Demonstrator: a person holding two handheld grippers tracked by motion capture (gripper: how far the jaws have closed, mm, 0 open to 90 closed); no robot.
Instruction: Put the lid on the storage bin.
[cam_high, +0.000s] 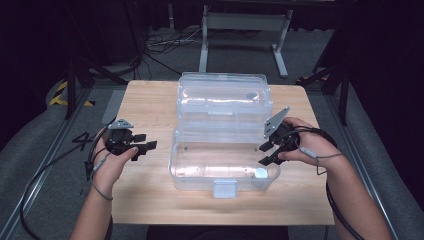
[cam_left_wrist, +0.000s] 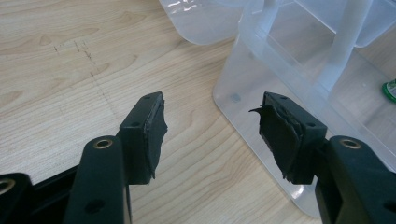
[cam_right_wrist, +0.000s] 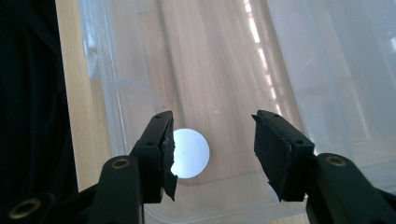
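Right gripper, jaws apart over small white round disc inside clear plastic hinged box on wooden tabletop; should descend squarely astride; left gripper gapes, idle.

A green thing — cut off by the edge — unidentifiable.

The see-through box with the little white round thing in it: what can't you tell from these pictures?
- White disc: the right gripper's jaw covers its left edge in the right gripper view; too small in the high view to identify.
- Green thing: cut off by the left gripper view's right edge.
- Clear plastic box: glare blurs its floor in the high view.
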